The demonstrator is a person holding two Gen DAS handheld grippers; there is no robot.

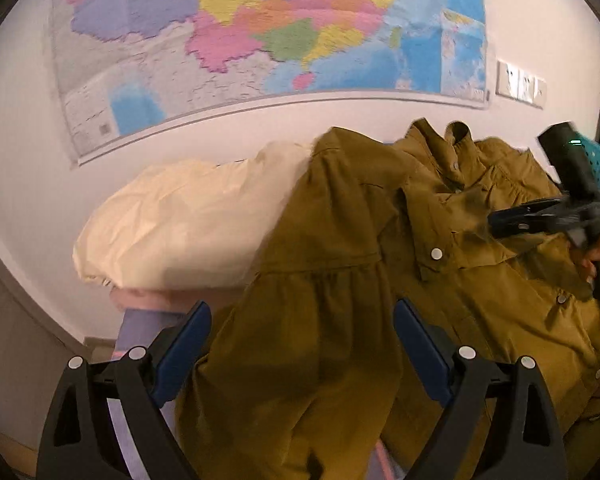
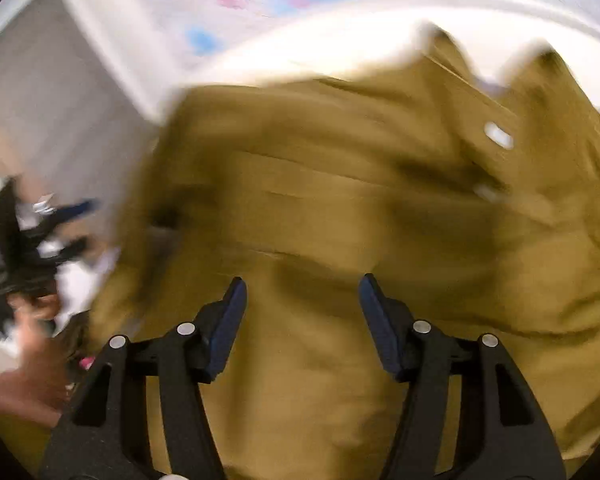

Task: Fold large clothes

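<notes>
Both the left hand-held gripper and the right hand-held gripper hover spread apart, seemingly empty, over the olive shirt

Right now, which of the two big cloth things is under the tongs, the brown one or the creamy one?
The brown shirt with snap buttons lies under both tongs. The creamy bundle sits off to its side, against the wall.

left wrist: near, wallward | right wrist: closer, blurred | shared: olive shirt

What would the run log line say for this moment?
left gripper: open over olive shirt sleeve | right gripper: open above shirt body | fold: not started
</notes>
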